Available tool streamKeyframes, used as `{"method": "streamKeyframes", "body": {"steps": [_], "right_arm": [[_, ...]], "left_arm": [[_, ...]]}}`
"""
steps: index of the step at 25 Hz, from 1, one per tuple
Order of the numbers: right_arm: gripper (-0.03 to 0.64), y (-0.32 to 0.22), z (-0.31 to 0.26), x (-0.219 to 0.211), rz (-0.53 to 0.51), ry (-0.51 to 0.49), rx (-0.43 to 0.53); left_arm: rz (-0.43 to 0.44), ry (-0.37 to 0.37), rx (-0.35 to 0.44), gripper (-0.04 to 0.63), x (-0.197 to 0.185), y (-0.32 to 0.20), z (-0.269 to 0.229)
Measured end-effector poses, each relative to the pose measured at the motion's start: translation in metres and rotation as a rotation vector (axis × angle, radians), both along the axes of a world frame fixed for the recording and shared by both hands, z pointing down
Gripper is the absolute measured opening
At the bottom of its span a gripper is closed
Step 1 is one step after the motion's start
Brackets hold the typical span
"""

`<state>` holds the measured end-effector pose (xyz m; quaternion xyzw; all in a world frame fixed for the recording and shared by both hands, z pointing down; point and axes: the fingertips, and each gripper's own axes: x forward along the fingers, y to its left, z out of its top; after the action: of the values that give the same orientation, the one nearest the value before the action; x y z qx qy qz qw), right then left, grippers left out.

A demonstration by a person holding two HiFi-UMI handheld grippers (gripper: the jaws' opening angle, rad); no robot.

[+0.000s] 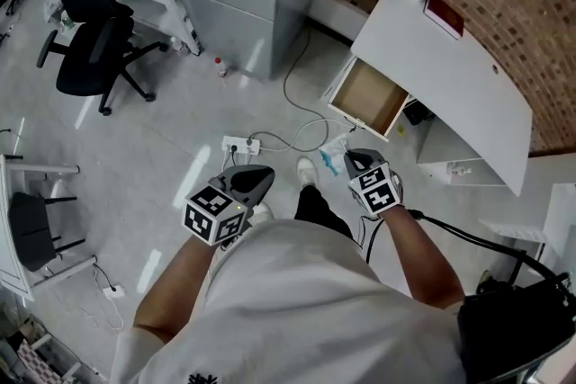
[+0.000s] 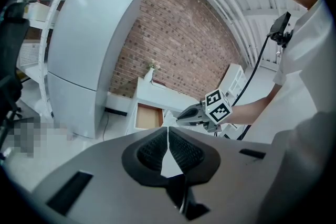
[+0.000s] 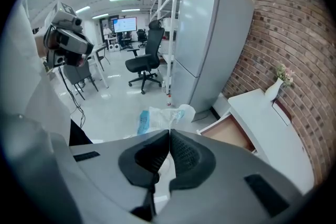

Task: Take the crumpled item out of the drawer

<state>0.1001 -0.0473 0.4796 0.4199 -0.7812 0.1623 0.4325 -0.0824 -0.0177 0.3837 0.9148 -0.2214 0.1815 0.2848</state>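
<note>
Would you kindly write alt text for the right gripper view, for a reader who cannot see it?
The right gripper is shut on a crumpled white-and-blue bag, held above a grey floor. At right, a white desk with an open drawer stands by a brick wall; a fridge and black chair stand beyond.

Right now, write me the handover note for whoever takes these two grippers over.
Left gripper: jaws together, nothing in them.
Right gripper: shut on the crumpled item, a white and blue plastic wrapper.
Drawer: open under the white desk, nothing seen inside.
Done: the item is out, held apart from the drawer.
Left: likely only to set it down, perhaps close the drawer.
</note>
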Motion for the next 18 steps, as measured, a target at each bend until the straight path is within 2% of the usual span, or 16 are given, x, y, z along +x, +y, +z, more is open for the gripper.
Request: {"method": "streamKeyframes", "body": {"steps": [10,18], "right_arm": [[0.03,0.07,-0.025,-0.035,0.031,-0.029,0.03],[0.029,0.094,-0.044,-0.058,-0.002,-0.032,0.056]], "left_arm": [[0.025,0.004,0.013,0.026,-0.025,0.049,0.004],[0.019,0.024,0.033,0.026,-0.035,0.068,-0.004]]}}
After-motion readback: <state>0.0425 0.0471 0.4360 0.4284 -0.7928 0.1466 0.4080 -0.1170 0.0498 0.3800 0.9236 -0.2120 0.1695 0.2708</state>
